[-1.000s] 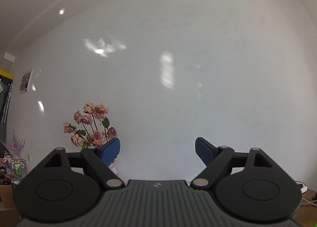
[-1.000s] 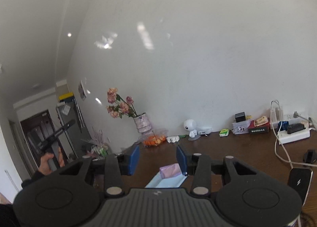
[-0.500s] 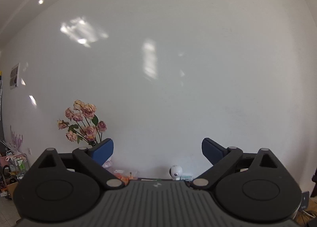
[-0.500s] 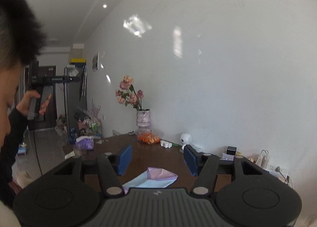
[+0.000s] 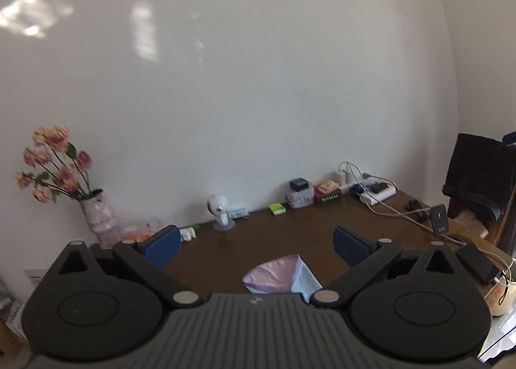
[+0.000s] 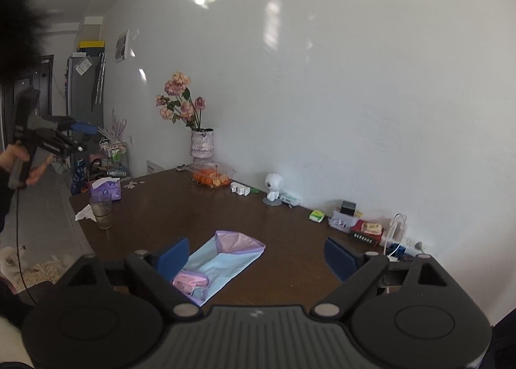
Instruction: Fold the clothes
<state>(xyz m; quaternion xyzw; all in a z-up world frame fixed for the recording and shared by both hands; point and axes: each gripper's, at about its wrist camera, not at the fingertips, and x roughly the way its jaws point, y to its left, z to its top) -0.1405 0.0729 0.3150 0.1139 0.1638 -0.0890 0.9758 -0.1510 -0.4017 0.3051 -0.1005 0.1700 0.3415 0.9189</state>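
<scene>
We see the folded light-blue and pink cloth [image 6: 225, 259] on the dark wooden table [image 6: 161, 207], below both wide-open, empty jaws; left gripper [image 5: 254, 244] and right gripper [image 6: 256, 254] are above it.

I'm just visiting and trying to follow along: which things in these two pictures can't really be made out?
- Light blue and pink garment: in the right wrist view its near end is covered by the right gripper; in the left wrist view the left gripper body hides most of it.
- Small boxes by the wall: labels too small to read.
- Flowers: blurred in the left wrist view.
</scene>
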